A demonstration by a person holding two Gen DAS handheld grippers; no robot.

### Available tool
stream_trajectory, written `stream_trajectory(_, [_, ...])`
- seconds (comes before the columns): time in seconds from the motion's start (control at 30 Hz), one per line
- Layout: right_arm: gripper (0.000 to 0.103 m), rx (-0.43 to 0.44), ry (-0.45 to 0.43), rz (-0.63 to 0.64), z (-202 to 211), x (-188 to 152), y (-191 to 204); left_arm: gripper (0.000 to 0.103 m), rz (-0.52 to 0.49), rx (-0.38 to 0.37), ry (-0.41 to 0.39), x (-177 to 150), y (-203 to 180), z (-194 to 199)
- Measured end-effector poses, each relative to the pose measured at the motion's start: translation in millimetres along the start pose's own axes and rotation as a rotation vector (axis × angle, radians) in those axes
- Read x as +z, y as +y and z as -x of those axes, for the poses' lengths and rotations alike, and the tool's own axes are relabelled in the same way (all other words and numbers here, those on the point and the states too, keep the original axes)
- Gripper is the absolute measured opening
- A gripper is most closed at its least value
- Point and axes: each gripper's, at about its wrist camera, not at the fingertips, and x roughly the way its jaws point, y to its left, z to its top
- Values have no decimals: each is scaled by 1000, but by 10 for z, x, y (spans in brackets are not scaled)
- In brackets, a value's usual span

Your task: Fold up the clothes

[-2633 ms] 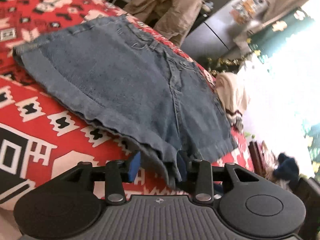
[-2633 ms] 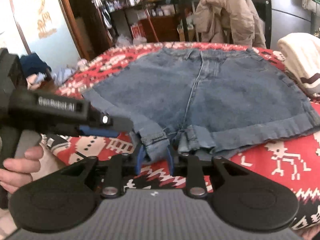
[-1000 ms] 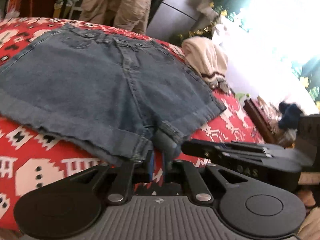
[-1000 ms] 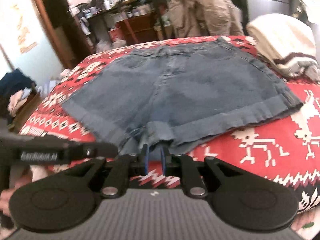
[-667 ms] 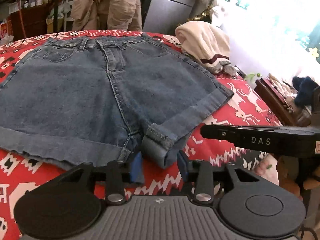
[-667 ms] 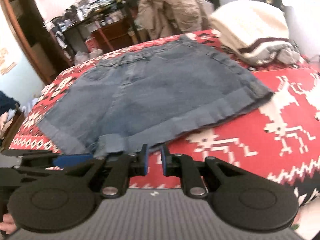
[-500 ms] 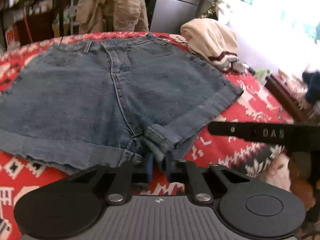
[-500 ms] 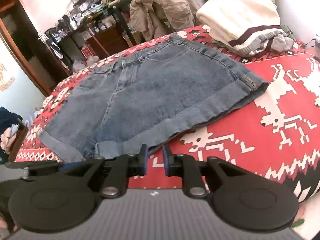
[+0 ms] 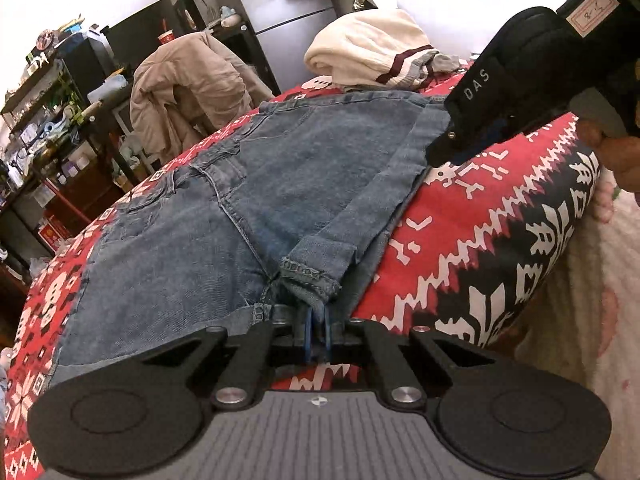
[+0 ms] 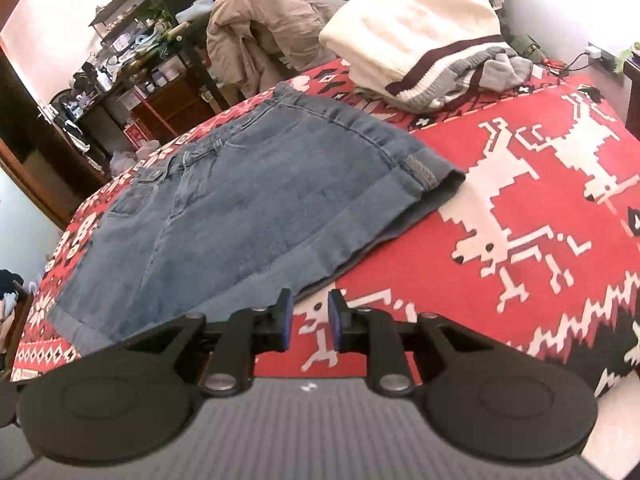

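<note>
Blue denim shorts (image 9: 248,216) flat on red patterned blanket (image 10: 520,208). Left gripper (image 9: 316,334) clamps inner cuff; right gripper (image 10: 310,320) empty, jaws apart. Fold starting; right needs hem grip.

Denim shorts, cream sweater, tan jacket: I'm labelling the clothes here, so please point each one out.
denim shorts (image 10: 248,200), right wrist view, middle of the front panel.
cream sweater (image 10: 412,20), right wrist view, top of the pile.
tan jacket (image 10: 264,12), right wrist view, draped shoulder.

Your left claw (image 9: 316,336) pinched the cuffed hem of the denim shorts (image 9: 248,208) lying on the red patterned surface (image 9: 500,248); your right claw (image 9: 452,152) sat at the shorts' far hem; a cream sweater (image 9: 368,52) lay beyond.
</note>
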Motion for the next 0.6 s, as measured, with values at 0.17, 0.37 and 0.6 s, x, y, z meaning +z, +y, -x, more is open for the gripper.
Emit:
stream_trajectory(0.17, [9, 68, -16, 94, -117, 7, 196, 6, 5, -3, -2, 3, -44, 12])
stream_trajectory(0.37, [1, -3, -17, 140, -175, 39, 151, 6, 61, -44, 10, 14, 43, 19])
stream_trajectory(0.6, [28, -213, -161, -12, -4, 432, -412, 6, 66, -56, 10, 13, 55, 13])
